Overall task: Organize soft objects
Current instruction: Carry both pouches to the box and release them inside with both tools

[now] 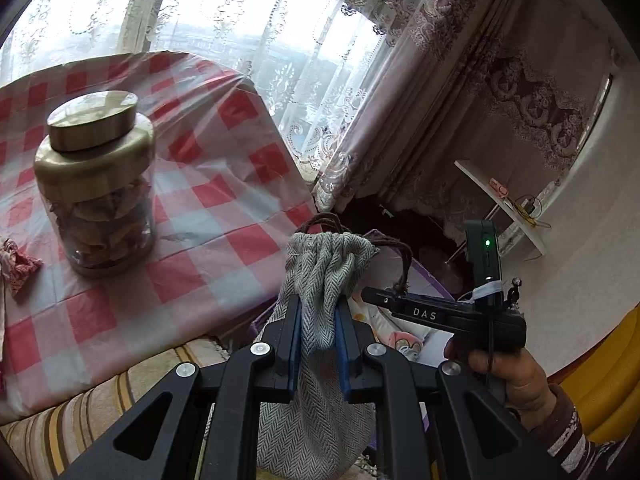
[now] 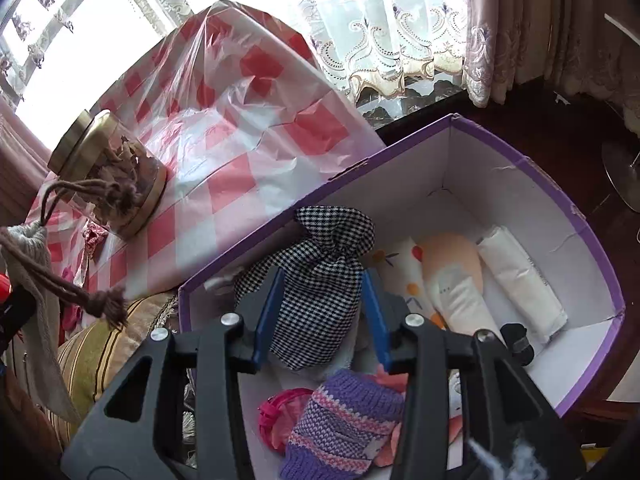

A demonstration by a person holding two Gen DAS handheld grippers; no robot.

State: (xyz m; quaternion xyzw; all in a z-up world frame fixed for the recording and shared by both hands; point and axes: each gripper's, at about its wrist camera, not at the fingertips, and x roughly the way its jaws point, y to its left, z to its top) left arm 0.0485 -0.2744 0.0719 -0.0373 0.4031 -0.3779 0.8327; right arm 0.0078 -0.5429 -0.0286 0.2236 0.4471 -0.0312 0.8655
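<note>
My left gripper [image 1: 319, 314] is shut on the neck of a grey herringbone drawstring pouch [image 1: 324, 264], which hangs off the table's edge over a striped cushion. The same pouch [image 2: 24, 264] and its brown cord show at the left edge of the right wrist view. My right gripper [image 2: 323, 304] stands open over a purple box [image 2: 520, 160] with a white inside. A black-and-white checked pouch [image 2: 316, 296] lies between its blue pads, resting in the box. A hand [image 1: 508, 376] holds the right gripper's handle.
The box also holds a purple knitted piece [image 2: 344, 420], a pink item [image 2: 276, 412] and rolled white cloths [image 2: 520, 280]. A gold-lidded glass jar [image 1: 94, 184] and a small pink pouch [image 1: 16, 264] sit on the red-checked table [image 1: 224, 200]. Curtains hang behind.
</note>
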